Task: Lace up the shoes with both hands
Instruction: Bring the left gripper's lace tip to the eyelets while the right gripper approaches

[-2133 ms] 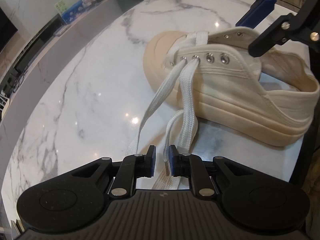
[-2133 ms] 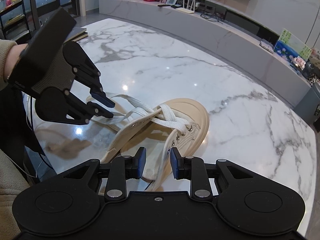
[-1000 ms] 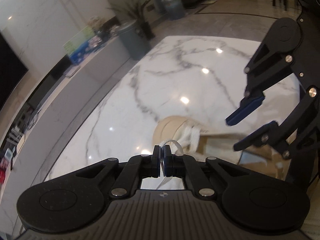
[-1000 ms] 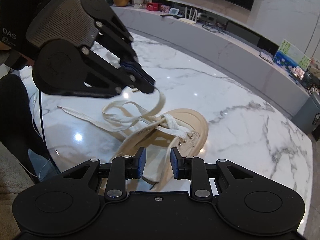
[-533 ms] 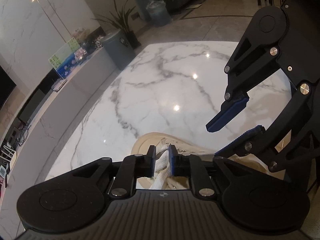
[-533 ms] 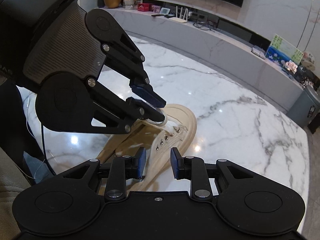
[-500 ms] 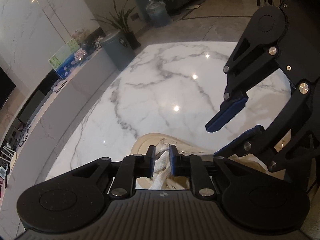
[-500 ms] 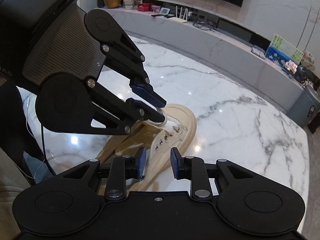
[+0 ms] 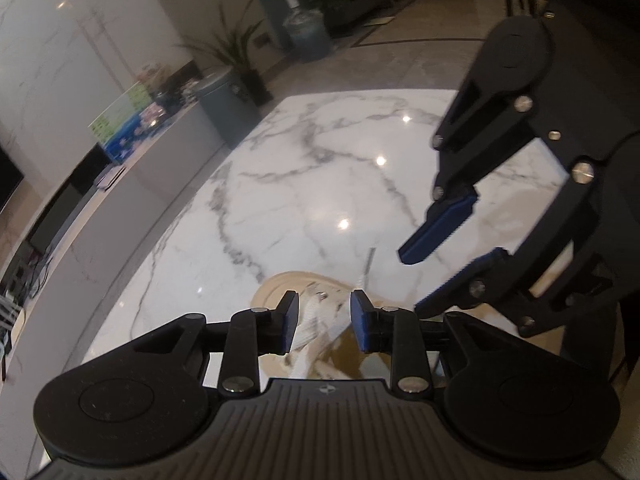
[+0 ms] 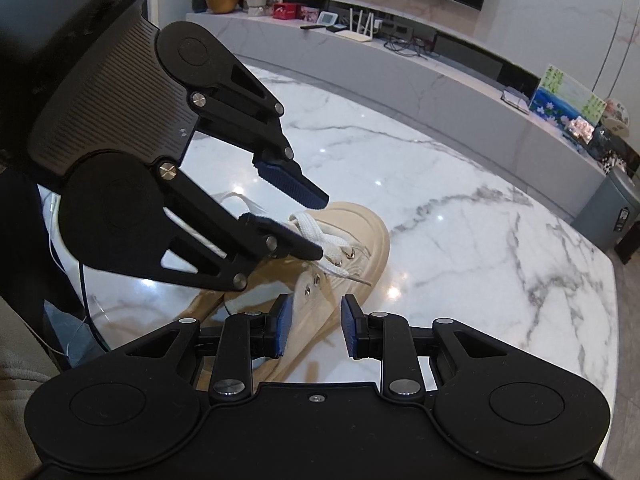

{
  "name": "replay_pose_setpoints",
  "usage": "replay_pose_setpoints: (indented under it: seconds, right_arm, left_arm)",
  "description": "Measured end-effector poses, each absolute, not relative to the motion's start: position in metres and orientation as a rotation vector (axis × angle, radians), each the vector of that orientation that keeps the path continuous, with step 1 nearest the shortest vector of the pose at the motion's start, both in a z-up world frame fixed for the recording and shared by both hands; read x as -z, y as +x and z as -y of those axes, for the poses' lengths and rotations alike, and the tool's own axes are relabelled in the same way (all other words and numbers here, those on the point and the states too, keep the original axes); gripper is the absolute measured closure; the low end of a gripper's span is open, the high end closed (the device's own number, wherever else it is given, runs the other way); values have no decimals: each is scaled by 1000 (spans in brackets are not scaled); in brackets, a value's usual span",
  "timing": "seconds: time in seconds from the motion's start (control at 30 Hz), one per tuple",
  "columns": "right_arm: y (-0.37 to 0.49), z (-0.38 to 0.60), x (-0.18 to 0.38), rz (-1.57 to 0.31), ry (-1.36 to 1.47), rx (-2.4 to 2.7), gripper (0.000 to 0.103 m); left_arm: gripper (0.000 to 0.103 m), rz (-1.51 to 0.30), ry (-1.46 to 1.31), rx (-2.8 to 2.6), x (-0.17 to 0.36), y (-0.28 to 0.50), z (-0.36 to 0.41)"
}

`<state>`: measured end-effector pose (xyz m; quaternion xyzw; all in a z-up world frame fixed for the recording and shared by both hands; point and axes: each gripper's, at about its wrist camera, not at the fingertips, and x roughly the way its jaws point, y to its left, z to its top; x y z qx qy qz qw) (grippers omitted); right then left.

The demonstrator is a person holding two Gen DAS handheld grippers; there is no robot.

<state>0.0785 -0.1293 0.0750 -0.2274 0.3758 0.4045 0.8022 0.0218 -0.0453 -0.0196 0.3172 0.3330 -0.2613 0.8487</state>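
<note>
A cream high-top shoe (image 10: pixel 362 232) with a tan rubber toe lies on the white marble table (image 10: pixel 460 240), its toe (image 9: pixel 280 286) just showing past my left fingers. The white lace (image 10: pixel 334 244) crosses the front eyelets, and its loose end (image 9: pixel 316 322) hangs in the gap of my left gripper (image 9: pixel 324 312). That gripper's jaws are opening and no pad presses the lace. In the right wrist view the left gripper (image 10: pixel 318 226) hovers over the laced front, its lower finger against the lace. My right gripper (image 10: pixel 314 320) stands open above the shoe's side, holding nothing; the right gripper (image 9: pixel 412 282) sits close to the right of the left one.
A grey bin (image 10: pixel 604 212) stands past the table's far right corner. A long low grey counter (image 10: pixel 400 76) with small items runs behind the table. A person's light sleeve (image 10: pixel 20 372) and a thin cable (image 10: pixel 86 304) sit at the near left edge.
My left jaws, shut on the lace a second ago, have parted and the lace now hangs loose between them. The left gripper has come down closer to the shoe's front. The right gripper has stayed put.
</note>
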Motion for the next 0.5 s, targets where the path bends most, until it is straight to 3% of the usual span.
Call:
replay_pose_setpoints:
  seconds: [0.2,0.3,0.5]
  right_arm:
    - [80,137,-73,-817,-485,-847,78]
    - [81,141,-72,-820,-481,-832,70]
    - [85,144,-70,-827,-476,-818,69]
  left_arm:
    - [76,-732,682,593,24,31,59]
    - [76,-763,682,588,28,36,62]
    - [92,-793,660,564,34,43,58]
